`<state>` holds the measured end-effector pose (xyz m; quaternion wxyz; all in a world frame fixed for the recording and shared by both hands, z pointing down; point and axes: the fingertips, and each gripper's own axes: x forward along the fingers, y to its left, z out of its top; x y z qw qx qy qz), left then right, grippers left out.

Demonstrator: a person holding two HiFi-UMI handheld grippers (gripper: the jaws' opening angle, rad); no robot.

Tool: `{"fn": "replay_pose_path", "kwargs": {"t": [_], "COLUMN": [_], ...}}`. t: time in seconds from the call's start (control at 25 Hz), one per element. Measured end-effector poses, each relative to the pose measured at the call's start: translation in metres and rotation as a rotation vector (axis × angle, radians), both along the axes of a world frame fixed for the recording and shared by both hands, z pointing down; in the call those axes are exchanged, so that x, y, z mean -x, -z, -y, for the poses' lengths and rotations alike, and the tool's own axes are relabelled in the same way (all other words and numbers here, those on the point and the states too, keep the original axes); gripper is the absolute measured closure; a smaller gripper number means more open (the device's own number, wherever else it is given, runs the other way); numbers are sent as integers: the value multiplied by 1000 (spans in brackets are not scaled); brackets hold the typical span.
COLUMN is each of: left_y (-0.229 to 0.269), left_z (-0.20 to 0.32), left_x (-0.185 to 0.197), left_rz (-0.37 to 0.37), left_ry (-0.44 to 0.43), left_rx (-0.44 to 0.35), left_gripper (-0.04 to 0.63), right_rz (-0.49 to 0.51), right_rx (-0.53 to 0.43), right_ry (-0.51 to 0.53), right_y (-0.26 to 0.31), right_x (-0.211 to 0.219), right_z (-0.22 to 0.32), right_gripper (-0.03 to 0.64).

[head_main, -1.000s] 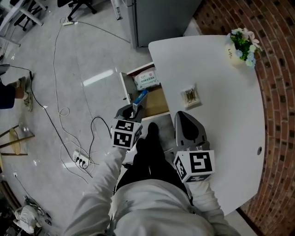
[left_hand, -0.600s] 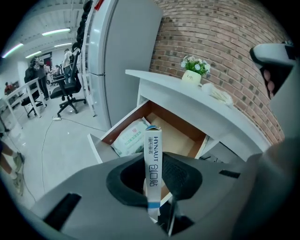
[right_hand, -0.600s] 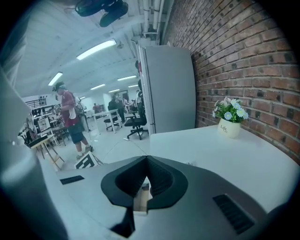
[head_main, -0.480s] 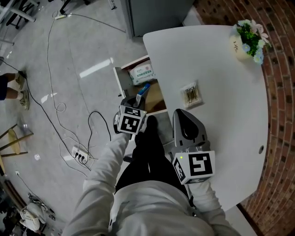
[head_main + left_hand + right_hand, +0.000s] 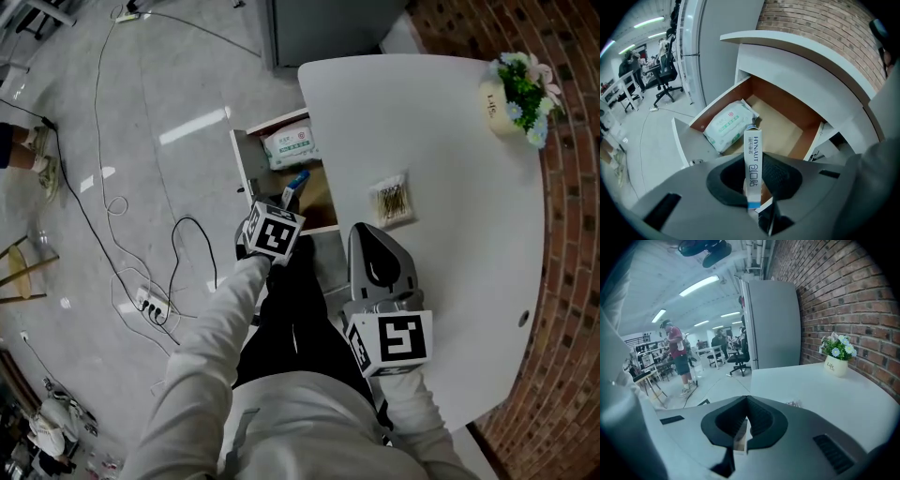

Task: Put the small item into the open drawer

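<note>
My left gripper is shut on a small white box with a blue end, marked HYNAUT, which stands upright between the pads. It hangs over the front edge of the open wooden drawer under the white table. In the head view the box pokes out past the gripper over the drawer. A white pack of wipes lies at the drawer's back left. My right gripper rests on the table's near edge, its jaws shut with nothing between them.
A clear packet of cotton swabs lies on the table just beyond the right gripper. A flower pot stands at the far right corner. Cables and a power strip lie on the floor at left. A grey cabinet stands behind the table.
My left gripper has moved forward with the box, from in front of the drawer to over its front edge. The right gripper has stayed on the table.
</note>
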<state>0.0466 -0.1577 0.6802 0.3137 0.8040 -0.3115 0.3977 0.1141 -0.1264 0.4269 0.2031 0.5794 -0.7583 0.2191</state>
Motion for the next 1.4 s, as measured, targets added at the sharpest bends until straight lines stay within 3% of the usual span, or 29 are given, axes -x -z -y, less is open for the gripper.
{"fn": "replay_pose_path", "kwargs": {"t": [0.24,0.48,1.4], "left_y": [-15,-45,-89], "left_z": [8,5,5], "left_x": [-9,-12,-21], "left_rz": [15,82,195], "left_ry": [6,-46,-125], "left_rx": [35,78,129], "left_gripper": [515,515,514], "right_rz": [-9,-13,-42], "right_rx": [9,16,45], "right_ry": [26,21,47], "right_y": [-5,-9,-22], "right_x": [4,5,6], "right_z": [3,5,14], "right_gripper": [590,591,590]}}
